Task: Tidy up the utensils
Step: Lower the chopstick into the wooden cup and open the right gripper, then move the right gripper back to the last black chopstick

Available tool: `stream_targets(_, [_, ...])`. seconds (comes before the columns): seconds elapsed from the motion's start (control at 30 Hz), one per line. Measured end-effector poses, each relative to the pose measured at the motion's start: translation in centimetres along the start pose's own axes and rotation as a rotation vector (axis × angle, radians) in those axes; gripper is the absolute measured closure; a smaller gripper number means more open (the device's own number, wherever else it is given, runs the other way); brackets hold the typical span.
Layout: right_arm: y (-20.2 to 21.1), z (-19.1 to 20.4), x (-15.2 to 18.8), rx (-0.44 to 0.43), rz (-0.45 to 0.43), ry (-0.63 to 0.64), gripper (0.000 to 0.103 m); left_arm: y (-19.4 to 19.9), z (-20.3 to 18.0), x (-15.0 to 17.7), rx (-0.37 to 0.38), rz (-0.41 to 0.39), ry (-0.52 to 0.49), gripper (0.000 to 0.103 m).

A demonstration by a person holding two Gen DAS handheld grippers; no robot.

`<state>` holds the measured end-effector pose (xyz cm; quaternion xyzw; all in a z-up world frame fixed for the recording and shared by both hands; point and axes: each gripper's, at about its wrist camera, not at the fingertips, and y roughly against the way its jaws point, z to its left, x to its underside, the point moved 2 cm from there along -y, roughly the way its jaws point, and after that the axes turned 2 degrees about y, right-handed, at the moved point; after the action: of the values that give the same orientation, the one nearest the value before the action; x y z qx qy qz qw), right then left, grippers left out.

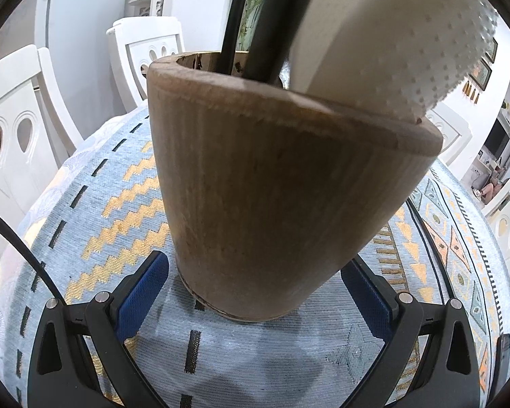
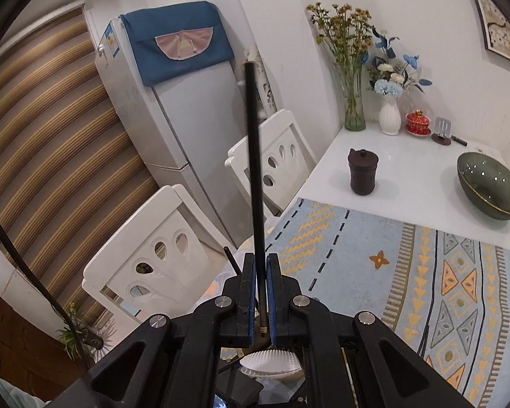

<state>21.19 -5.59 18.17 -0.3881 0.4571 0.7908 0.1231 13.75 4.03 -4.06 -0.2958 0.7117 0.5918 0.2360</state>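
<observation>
A brown wooden utensil holder (image 1: 272, 187) stands tilted on the patterned cloth, filling the left wrist view. My left gripper (image 1: 255, 261) straddles its base, blue pads (image 1: 142, 289) against its lower sides. Two black sticks (image 1: 233, 20) and a white dotted utensil (image 1: 391, 34) rise from its mouth. In the right wrist view my right gripper (image 2: 261, 258) is shut on a thin black chopstick (image 2: 255, 153) that points up and away, its gold-ringed end between the pads. A second black tip (image 2: 229, 255) pokes out at the left. A white ribbed utensil (image 2: 268, 362) shows below the fingers.
On the white table beyond the blue-and-yellow cloth (image 2: 357, 244) stand a dark brown lidded jar (image 2: 362, 173), a green bowl (image 2: 491, 190), two vases (image 2: 353, 108) and a red cup (image 2: 417, 122). White chairs (image 2: 153, 261) line the left edge, a fridge (image 2: 187, 108) behind.
</observation>
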Motion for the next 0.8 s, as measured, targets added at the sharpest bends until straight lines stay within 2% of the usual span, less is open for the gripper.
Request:
stream_targets(0.07, [0.0,0.0,0.0,-0.006,0.012,-0.001,0.095,0.0,0.0,0.0,0.0,0.001,0.0,0.002])
stream_targets(0.13, [0.0,0.1,-0.1,-0.026,0.039,-0.004,0.08,0.0,-0.2,0.0,-0.001,0.002,-0.001,0.002])
stream_targets(0.17, [0.1,0.0,-0.1,-0.037,0.043,-0.008,0.065,0.0,-0.2,0.0,-0.002,0.003,-0.001,0.002])
stream_targets(0.2, [0.5,-0.1,-0.2,-0.041,0.031,-0.012,0.055,0.1,-0.2,0.0,-0.002,0.004,-0.001,0.002])
stream_targets(0.4, [6.0,-1.4,-2.0,0.009,-0.124,-0.028,0.055,-0.1,-0.4,-0.2,-0.005,0.009,-0.003,0.002])
stream_targets(0.47, [8.4,-2.6,-2.7,0.052,-0.182,-0.046,0.05,-0.3,-0.5,-0.2,-0.005,0.01,-0.003,0.002])
stream_targets(0.53, [10.4,-4.3,-3.0,0.113,-0.229,-0.084,0.03,-0.3,-0.5,-0.2,-0.005,0.01,-0.004,0.002])
stream_targets(0.6, [11.7,-6.4,-2.6,0.159,-0.252,-0.129,0.028,-0.3,-0.5,-0.2,-0.005,0.01,-0.003,0.002])
stream_targets(0.67, [11.9,-9.3,-1.2,0.194,-0.215,-0.194,0.028,-0.4,-0.4,-0.3,-0.006,0.012,-0.002,0.002])
stream_targets(0.73, [10.9,-12.2,0.9,0.231,-0.123,-0.289,0.028,-0.4,-0.5,-0.3,-0.006,0.014,-0.002,0.002])
stream_targets(0.8, [8.8,-15.0,3.6,0.229,0.009,-0.39,0.028,-0.6,-0.6,-0.4,-0.007,0.017,-0.003,0.002])
